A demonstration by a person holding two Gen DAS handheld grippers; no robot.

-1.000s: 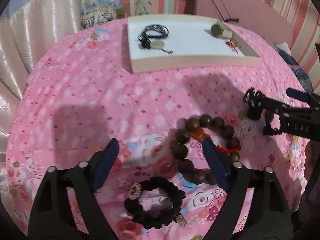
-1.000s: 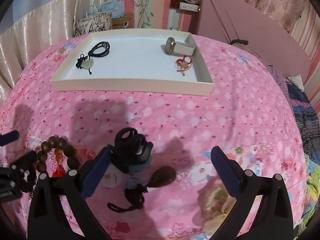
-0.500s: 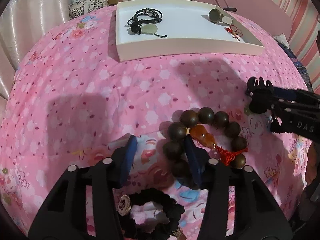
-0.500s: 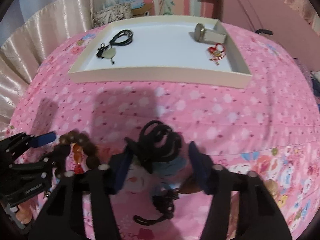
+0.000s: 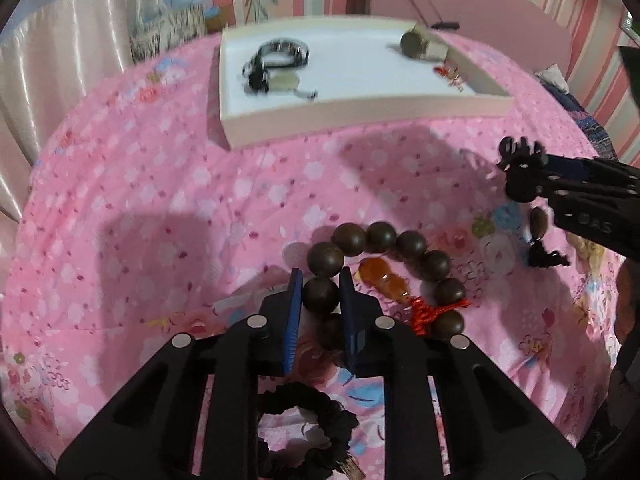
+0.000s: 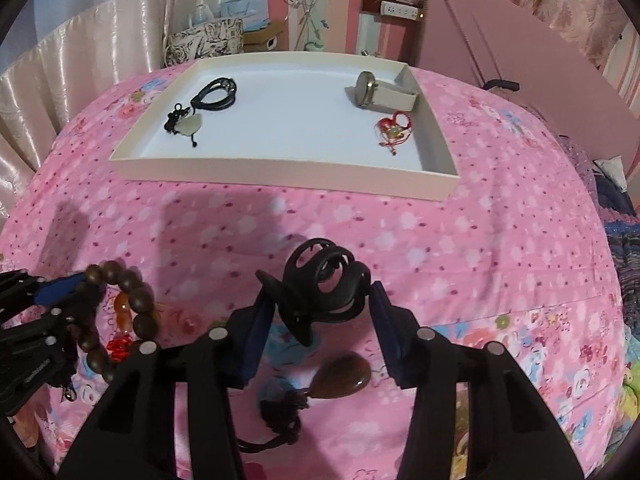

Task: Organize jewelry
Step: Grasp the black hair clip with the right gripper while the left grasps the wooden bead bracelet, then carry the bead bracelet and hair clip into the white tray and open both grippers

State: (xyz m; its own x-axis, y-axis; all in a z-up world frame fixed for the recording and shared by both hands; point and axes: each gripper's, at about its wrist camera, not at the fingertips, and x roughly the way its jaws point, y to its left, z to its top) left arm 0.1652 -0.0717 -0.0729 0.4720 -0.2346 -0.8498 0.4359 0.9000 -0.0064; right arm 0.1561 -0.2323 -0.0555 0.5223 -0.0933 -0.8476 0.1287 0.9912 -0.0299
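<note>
- Our left gripper [image 5: 320, 292] has just been closing and now pinches one bead of the brown bead bracelet [image 5: 384, 276] – it lies low in the middle of the left view, on the pink bed cover [image 5: 160, 200].
- Our right gripper [image 6: 320, 304] is squeezed on the black hair claw [image 6: 324, 292], in the middle of the right view.
- We think the beads are hard, round and slippery, on a floppy string – grab one bead at its middle.
- The claw looks light and stiff; hold its two sides.
- We count one white tray [image 6: 280, 170] in the upper middle with four things in it.
- On the bed we count one brown pendant [image 6: 340, 374] and one black scrunchie [image 5: 308, 416].
</note>
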